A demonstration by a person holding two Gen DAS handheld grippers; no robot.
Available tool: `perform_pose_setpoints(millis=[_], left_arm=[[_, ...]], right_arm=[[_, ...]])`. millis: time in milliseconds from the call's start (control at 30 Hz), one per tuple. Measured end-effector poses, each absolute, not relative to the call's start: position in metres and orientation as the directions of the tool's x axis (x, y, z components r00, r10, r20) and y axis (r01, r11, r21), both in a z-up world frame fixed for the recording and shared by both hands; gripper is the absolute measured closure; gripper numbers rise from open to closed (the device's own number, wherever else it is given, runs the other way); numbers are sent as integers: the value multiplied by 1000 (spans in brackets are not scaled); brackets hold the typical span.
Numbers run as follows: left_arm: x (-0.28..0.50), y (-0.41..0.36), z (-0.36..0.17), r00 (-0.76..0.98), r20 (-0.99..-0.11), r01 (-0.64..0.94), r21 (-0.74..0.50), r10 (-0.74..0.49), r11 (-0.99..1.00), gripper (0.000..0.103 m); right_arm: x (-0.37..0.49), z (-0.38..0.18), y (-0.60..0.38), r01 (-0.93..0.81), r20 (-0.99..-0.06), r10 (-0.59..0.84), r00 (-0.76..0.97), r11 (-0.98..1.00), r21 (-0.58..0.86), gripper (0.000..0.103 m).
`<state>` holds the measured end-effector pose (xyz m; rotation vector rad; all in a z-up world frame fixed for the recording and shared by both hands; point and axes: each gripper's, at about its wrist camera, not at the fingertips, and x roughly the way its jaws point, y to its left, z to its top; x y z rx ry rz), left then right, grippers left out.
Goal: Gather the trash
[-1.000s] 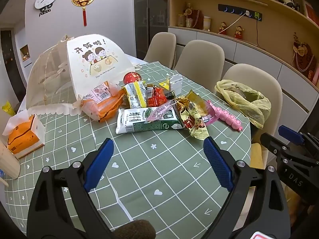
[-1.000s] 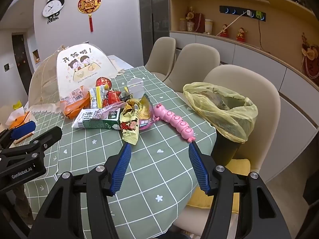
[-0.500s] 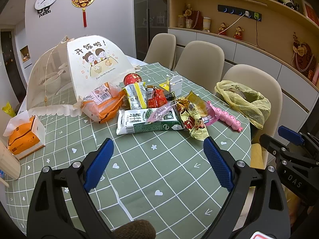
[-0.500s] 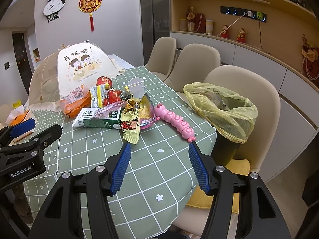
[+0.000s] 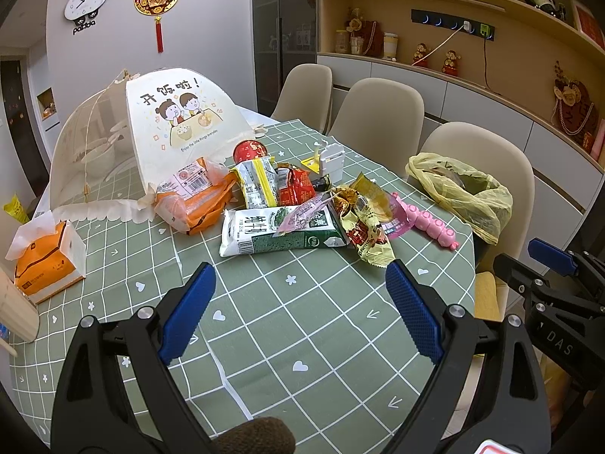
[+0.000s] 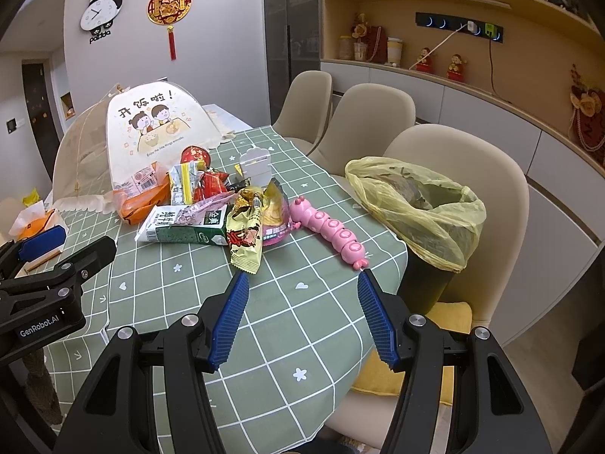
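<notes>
A heap of trash lies mid-table: a green and white milk carton (image 5: 281,231) (image 6: 185,225), a yellow snack wrapper (image 5: 365,232) (image 6: 247,232), a red packet (image 5: 295,187) (image 6: 213,185), a yellow-striped packet (image 5: 255,181), an orange bag (image 5: 196,200) (image 6: 141,196) and a pink wrapper (image 6: 274,227). A bin lined with a yellow bag (image 5: 459,193) (image 6: 414,204) stands by the table's right edge. My left gripper (image 5: 298,312) hovers open over bare cloth in front of the carton. My right gripper (image 6: 302,317) hovers open near the table edge, short of the yellow wrapper.
A pink caterpillar toy (image 6: 329,227) (image 5: 431,221) lies between heap and bin. A mesh food cover (image 5: 151,140) stands behind the heap, a tissue box (image 5: 45,257) at the left. Beige chairs (image 6: 461,166) line the right side. The green checked cloth (image 5: 302,340) is bare near me.
Both views have shifted very slightly; the trash and bin have not moved and both grippers stay open.
</notes>
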<state>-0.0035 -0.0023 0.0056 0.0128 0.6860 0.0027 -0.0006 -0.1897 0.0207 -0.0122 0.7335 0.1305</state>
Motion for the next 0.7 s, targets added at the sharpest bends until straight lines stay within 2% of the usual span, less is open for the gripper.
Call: perform_pose_setpoints(millis=[700], left_arm=[[-3,-6,4,772,-636,4,14,6,1000,16]], right_arm=[[-1,19,-196,-114,-668,111,736,993,40,46]])
